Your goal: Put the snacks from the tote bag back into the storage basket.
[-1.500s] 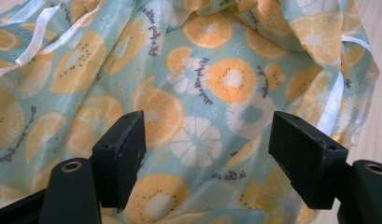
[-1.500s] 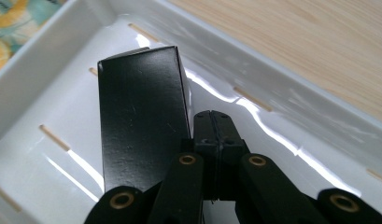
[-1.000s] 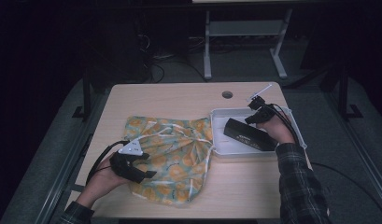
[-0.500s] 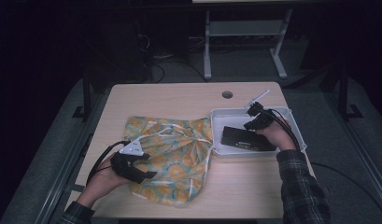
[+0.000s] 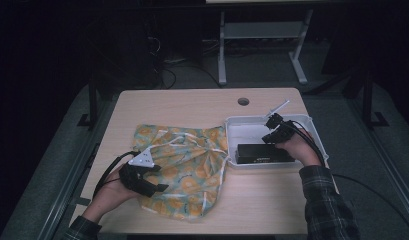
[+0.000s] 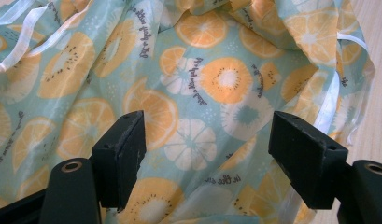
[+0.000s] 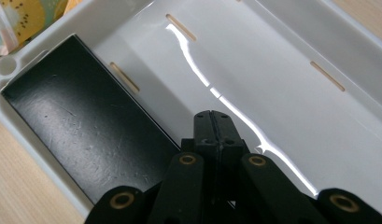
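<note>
While the left gripper (image 5: 159, 187), jaws wide, rests on the fruit-print bag (image 5: 187, 165) near the table's (image 5: 192, 102) front-left corner, seemingly pinning it, the right gripper (image 7: 212, 123), jaws closed empty, hovers beside the black box (image 5: 262, 152) in the white tray (image 5: 312, 122).

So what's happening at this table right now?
A person works with a hand-held gripper in each hand. The left gripper, its fingers spread open, rests over a fruit-print fabric bag spread on the wooden table. The right gripper, fingers pressed together with nothing between them, sits inside a white plastic tray beside a flat black box lying in it.
</note>
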### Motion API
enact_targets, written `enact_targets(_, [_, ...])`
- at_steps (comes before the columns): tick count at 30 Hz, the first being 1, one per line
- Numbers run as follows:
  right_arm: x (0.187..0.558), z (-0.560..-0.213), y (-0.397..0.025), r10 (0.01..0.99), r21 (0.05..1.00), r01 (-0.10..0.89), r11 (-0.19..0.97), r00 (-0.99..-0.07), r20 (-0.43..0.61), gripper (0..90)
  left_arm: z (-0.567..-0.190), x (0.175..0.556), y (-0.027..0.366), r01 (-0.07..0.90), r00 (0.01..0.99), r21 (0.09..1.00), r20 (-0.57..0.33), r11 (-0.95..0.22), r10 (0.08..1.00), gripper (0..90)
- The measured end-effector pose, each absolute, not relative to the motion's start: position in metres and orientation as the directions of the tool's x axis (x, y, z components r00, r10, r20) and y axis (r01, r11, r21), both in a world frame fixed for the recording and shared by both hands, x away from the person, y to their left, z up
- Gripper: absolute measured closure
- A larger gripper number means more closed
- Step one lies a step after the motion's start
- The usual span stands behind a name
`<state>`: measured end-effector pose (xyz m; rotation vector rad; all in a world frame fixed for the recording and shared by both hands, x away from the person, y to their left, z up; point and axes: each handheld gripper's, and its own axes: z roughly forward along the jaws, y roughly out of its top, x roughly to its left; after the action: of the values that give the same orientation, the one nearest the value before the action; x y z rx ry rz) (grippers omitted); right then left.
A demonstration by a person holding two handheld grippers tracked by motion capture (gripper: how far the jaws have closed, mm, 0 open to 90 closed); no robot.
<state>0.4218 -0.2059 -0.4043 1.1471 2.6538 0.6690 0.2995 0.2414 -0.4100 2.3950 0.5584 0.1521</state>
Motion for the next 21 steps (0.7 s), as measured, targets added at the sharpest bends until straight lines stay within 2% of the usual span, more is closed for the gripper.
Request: enact_targets(21, [0.411, -0.405, -0.213, 0.721, 0.467, 0.648, 0.602, -0.692, 0.032, 89.6, -0.41, 0.299, 0.24, 0.351, 0.903, 0.632, -0.035, -0.69, 0.428, 27.1])
